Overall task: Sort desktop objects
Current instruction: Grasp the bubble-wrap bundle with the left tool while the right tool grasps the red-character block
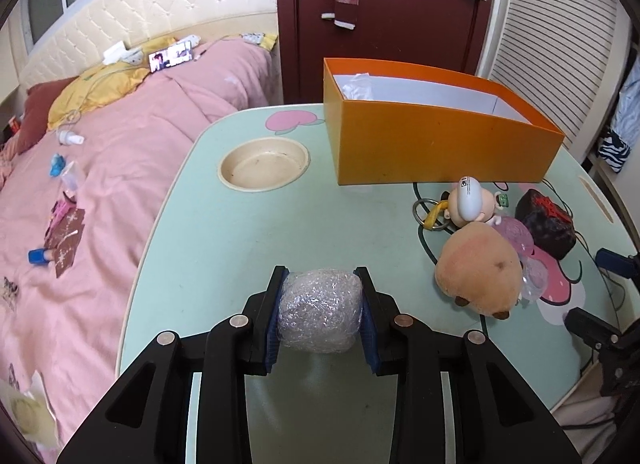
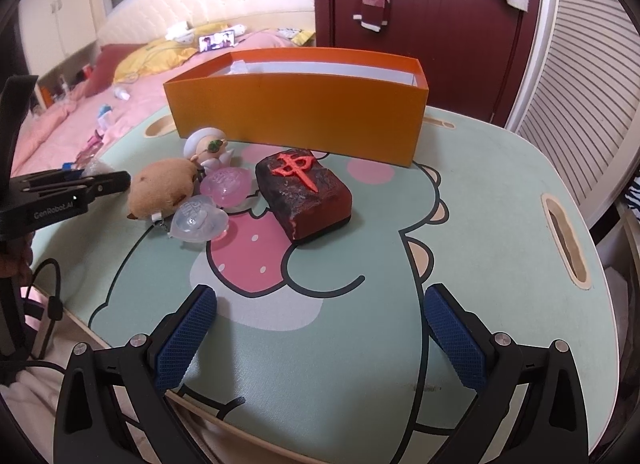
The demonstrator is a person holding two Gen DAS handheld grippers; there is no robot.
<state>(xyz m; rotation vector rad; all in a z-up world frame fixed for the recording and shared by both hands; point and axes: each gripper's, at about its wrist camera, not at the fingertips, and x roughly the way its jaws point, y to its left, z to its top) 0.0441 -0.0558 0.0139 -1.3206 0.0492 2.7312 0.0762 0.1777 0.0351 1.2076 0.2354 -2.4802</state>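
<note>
My left gripper point(image 1: 321, 273) is shut on a crinkly ball wrapped in clear film point(image 1: 320, 310), its blue pads pressing both sides just above the mint-green table point(image 1: 240, 244). An open orange box point(image 1: 440, 144) stands at the far side. To the right lie a tan plush animal point(image 1: 480, 268), a small doll keychain point(image 1: 470, 198) and a dark red mahjong-tile block point(image 1: 546, 222). In the right wrist view my right gripper point(image 2: 320, 296) is open over the table's near edge with nothing between its fingers. The block point(image 2: 308, 192), a pink translucent charm point(image 2: 228, 186) and a clear heart point(image 2: 198, 222) lie ahead of it.
A round recessed cup holder point(image 1: 264, 162) sits in the table's far left. A pink bed point(image 1: 100, 184) with scattered small items runs along the left. A slot handle point(image 2: 566, 240) is cut near the table's right edge. The left gripper point(image 2: 100, 184) reaches in beside the plush point(image 2: 164, 186).
</note>
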